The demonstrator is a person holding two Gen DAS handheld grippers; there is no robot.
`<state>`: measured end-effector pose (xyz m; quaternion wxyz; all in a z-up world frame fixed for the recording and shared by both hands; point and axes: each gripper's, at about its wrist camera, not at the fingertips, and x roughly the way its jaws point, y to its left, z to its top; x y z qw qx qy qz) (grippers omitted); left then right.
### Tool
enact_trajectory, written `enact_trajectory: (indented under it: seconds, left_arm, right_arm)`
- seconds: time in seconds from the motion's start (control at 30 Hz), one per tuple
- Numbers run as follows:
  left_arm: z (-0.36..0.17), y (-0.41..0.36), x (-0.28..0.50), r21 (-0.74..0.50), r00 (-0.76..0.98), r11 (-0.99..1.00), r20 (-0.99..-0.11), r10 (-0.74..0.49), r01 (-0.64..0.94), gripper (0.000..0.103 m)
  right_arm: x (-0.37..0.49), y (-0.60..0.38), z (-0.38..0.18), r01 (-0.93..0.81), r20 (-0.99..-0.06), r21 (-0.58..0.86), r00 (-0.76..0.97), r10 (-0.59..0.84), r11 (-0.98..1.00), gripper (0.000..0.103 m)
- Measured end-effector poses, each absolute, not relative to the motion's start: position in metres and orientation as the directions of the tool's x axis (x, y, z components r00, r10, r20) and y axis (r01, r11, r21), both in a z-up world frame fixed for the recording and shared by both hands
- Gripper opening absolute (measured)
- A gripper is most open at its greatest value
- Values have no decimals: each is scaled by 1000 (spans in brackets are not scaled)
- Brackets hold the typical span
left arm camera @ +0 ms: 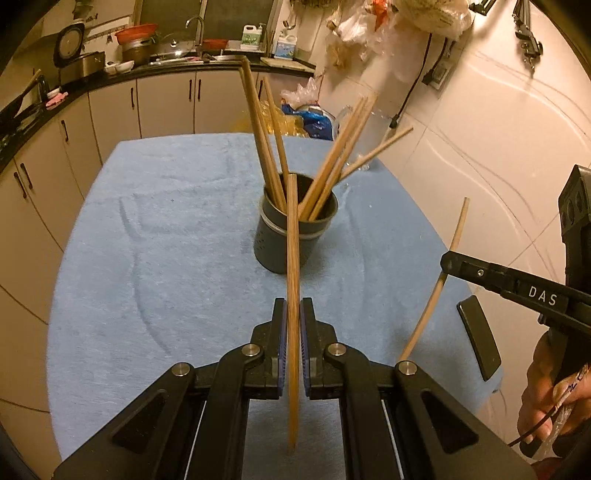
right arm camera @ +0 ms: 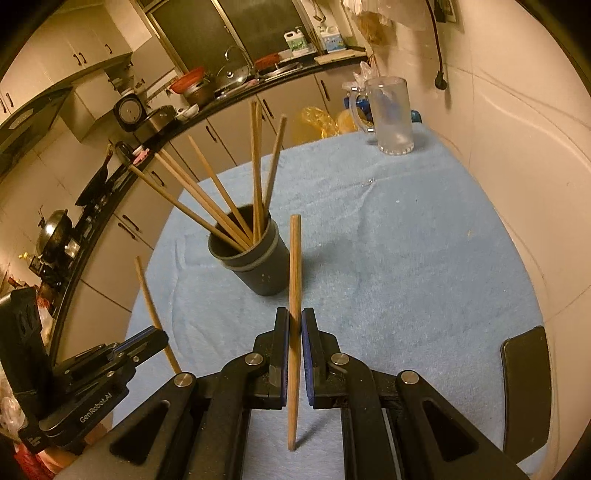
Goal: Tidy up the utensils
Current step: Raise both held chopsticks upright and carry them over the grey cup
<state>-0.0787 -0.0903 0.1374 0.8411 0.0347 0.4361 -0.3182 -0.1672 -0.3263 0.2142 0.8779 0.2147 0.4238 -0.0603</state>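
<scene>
Left claw (left arm camera: 293, 314) clamped on one wooden chopstick (left arm camera: 293, 258), held above the blue-towelled worktop (left arm camera: 166, 258). Dark utensil cup (left arm camera: 295, 236) mid-worktop, holding several chopsticks (left arm camera: 332, 166). Right claw (right arm camera: 294, 325) clamped on a second chopstick (right arm camera: 294, 266), just right of the cup. Glass mug (right arm camera: 391, 114) at far right corner.

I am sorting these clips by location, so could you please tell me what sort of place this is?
Most likely a home kitchen: a sink faucet and rice cooker on the dark counter, with cabinets below. The chopstick holder stands on a blue-clothed table.
</scene>
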Motion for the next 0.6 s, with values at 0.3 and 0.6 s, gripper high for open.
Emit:
enact_trajectory:
  seconds: [0.3,0.6]
  left_arm:
    - [159,-76,-81,-204,465,799,-722,-513,565,6]
    - [179,-70,-78,-200,504,808,-692,-517,554,6]
  right_arm:
    - [-164,-322,236,268,-734,330,676,67,905,7]
    - [-162,-320,257,248,-706,328,706,62,912,7]
